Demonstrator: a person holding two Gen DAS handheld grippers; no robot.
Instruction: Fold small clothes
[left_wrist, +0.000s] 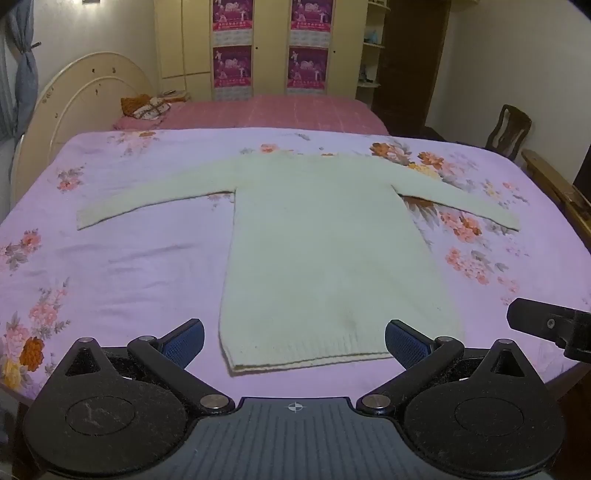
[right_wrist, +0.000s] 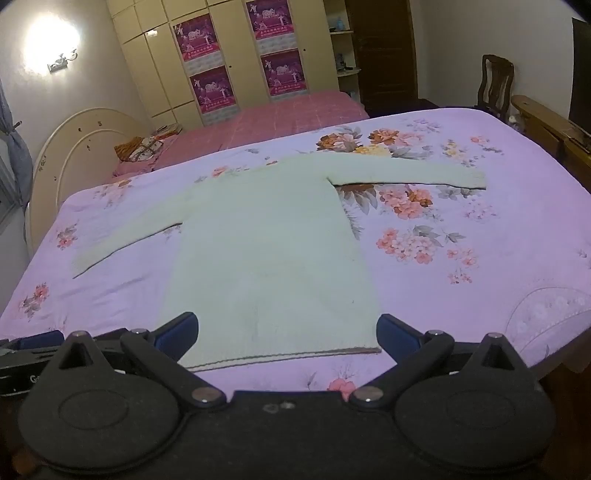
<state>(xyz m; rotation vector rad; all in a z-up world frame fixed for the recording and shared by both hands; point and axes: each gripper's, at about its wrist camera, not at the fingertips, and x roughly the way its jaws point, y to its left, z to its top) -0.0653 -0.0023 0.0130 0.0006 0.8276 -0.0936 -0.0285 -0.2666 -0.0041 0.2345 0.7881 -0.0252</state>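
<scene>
One pale knitted sweater (left_wrist: 332, 240) lies flat and unfolded on the floral bedsheet (left_wrist: 110, 277), its hem at the near edge of the bed and its neck toward the far edge, both sleeves stretched out toward the side edges. The left tool (left_wrist: 294, 341) and the right tool (right_wrist: 286, 334) both hover above the near edge with jaws spread wide and nothing between them; no fold has yet begun.

The risks lie in the first pinch. The knit looks soft and two layers thick, so a tool closing on the hem may well catch only the top layer, or snag the bedsheet with it and drag the print into the fold. If the two tools lift unevenly, the body is likely to skew and a sleeve to trail out. The hem sits close to the near edge of the bed, so a pull toward the person could slide the sweater off.

By count: one sweater with two sleeves, two tools, two beds, a second one in pink (left_wrist: 295, 110) beyond, four posters (left_wrist: 232, 66) on the wardrobe, one wooden chair (left_wrist: 509, 127).
</scene>
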